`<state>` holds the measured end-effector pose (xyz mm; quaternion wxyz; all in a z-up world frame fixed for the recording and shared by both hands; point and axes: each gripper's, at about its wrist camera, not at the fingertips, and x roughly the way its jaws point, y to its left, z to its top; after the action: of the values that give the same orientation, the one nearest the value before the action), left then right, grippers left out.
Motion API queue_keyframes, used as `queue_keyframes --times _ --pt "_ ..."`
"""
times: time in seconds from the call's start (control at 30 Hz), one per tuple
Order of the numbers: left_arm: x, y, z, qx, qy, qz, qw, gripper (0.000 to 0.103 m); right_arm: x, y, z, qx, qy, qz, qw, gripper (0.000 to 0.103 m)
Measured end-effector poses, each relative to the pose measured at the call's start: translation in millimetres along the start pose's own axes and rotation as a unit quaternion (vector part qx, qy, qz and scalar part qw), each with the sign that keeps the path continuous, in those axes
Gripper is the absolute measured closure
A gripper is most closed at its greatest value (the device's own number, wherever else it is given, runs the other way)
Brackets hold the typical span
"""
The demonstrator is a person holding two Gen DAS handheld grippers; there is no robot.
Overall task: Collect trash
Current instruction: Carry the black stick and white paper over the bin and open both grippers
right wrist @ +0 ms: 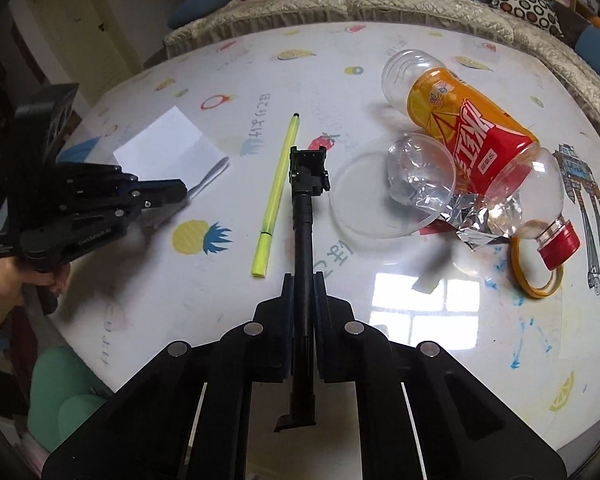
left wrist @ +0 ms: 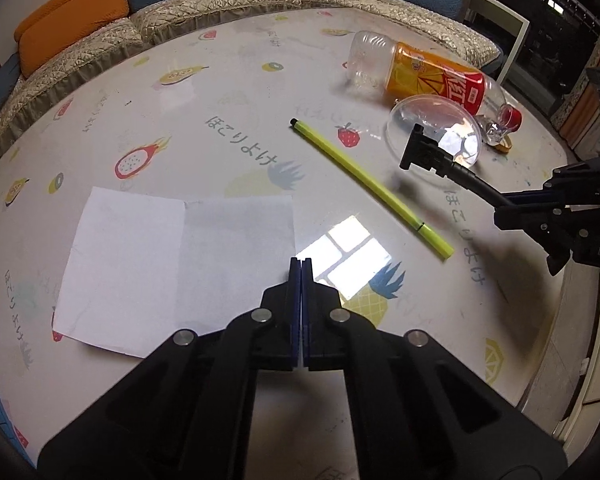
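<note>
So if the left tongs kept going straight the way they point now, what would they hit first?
Probably the white paper: the shut left tongs aim at its right edge, though depth is unclear and they might meet bare table beside it.

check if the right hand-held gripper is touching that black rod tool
Touching. The right wrist view shows the right hand-held gripper with its pads pressed on both sides of the black rod tool, no gap visible.

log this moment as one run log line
left gripper: shut, empty | right gripper: shut on black tool | bottle, pen: on table
</note>
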<state>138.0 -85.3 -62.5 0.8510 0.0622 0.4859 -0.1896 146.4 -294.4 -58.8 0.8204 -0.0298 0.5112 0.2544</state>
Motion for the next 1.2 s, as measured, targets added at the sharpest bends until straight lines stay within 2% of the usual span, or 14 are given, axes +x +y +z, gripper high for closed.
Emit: queue_keyframes --times 0.13,0.27,0.3,0.33,0.37,0.4,0.57,0.67,0.7,0.77,0.87,0.93,1.03,1.2 --pt "-16.7 2.8 1.8 -0.009 -0.017 -0.013 0.9997 0.103 -20.5 -1.5 1.5 0.012 -0.020 0.005 1.000 0.093" --pt "-24.1 0.2 3.1 0.008 -0.027 0.005 0.9996 0.102 -32.9 -0.4 0.2 0.017 -0.030 0.007 0.999 0.093" --pt "-23.2 -1.9 2.0 0.017 -0.025 0.016 0.9994 0.085 -32.6 0.0 -1.0 0.017 -0.030 0.007 0.999 0.093" --pt "-22.6 -4.9 0.1 0.028 -0.030 0.037 0.9984 0.048 -32.3 0.2 -2.0 0.018 -0.029 0.007 0.999 0.093" --pt "-23.4 -7.5 -2.9 0.038 -0.041 0.055 0.9969 0.032 -31.9 0.1 -3.5 0.018 -0.029 0.007 0.999 0.093" --pt "-24.7 -9.5 -6.0 0.048 -0.054 0.070 0.9949 0.024 -30.9 0.0 -5.5 0.020 -0.028 0.010 0.999 0.093" --pt "-3.7 -22.3 -9.0 0.088 -0.039 0.128 0.9871 0.022 -21.7 -0.6 -9.9 0.023 -0.023 0.016 0.999 0.093" --pt "10.1 -25.5 -11.0 0.109 -0.030 0.153 0.9818 0.029 -19.2 -1.0 -9.9 0.025 -0.025 0.023 0.999 0.093" --pt "14.0 -23.7 -10.9 0.105 -0.022 0.146 0.9834 0.043 -18.7 -1.0 -9.7 0.024 -0.025 0.024 0.999 0.093" --pt "14.3 -18.5 -9.7 0.091 -0.022 0.139 0.9859 0.055 -18.0 -0.8 -8.9 0.023 -0.026 0.027 0.999 0.093" --pt "13.0 -9.2 -8.8 0.076 -0.018 0.137 0.9875 0.064 -17.5 -1.5 -9.1 0.023 -0.027 0.030 0.999 0.093" --pt "12.0 -1.0 -8.7 0.062 -0.012 0.123 0.9904 0.088 -16.6 -2.2 -9.5 0.024 -0.028 0.031 0.999 0.093" --pt "5.6 6.9 -10.3 0.051 -0.023 0.121 0.9911 0.099 -13.4 -2.5 -11.0 0.026 -0.026 0.034 0.999 0.093" --pt "-17.2 13.5 -8.4 0.037 -0.061 0.121 0.9902 0.103 -9.3 -1.3 -12.7 0.029 -0.024 0.036 0.999 0.093"
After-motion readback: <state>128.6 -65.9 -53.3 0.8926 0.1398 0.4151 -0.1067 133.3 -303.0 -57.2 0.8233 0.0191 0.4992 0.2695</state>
